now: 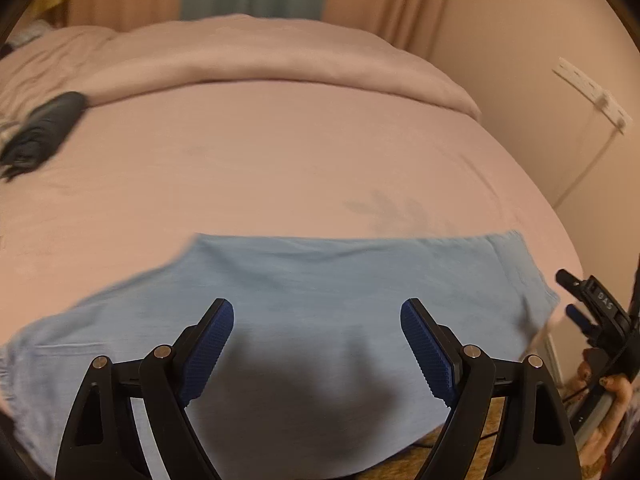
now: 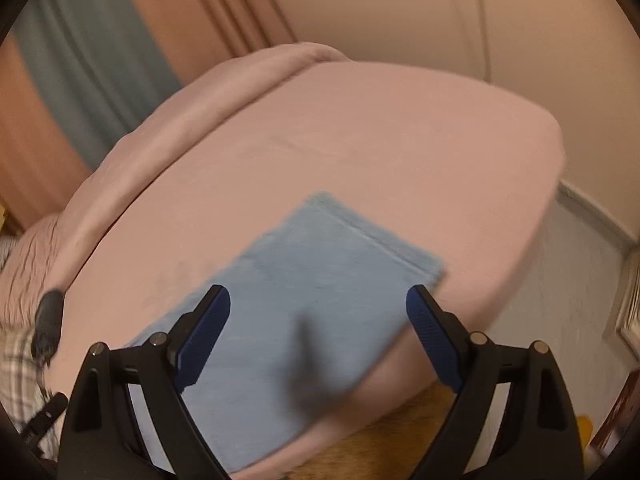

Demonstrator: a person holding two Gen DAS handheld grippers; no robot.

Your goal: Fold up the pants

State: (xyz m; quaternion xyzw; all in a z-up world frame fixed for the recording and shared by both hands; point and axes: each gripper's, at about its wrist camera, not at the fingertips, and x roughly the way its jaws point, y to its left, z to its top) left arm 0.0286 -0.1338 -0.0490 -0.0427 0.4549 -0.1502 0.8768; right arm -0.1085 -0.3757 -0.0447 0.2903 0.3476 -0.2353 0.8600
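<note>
Light blue pants (image 1: 320, 304) lie flat on the pink bed sheet (image 1: 260, 168), near the bed's front edge, folded lengthwise into a long strip. In the right wrist view the pants (image 2: 304, 280) run from the near left toward the bed's right corner. My left gripper (image 1: 317, 312) is open and empty above the middle of the pants. My right gripper (image 2: 318, 300) is open and empty above the pants' right end. The right gripper also shows at the right edge of the left wrist view (image 1: 576, 296). Both views are motion-blurred.
A folded pink duvet (image 1: 260, 60) lies across the back of the bed. A dark garment (image 1: 40, 132) lies at the left of the bed. A wall (image 1: 520, 60) and a white cord (image 1: 580, 176) are to the right. Orange floor (image 2: 380, 440) shows below the bed's edge.
</note>
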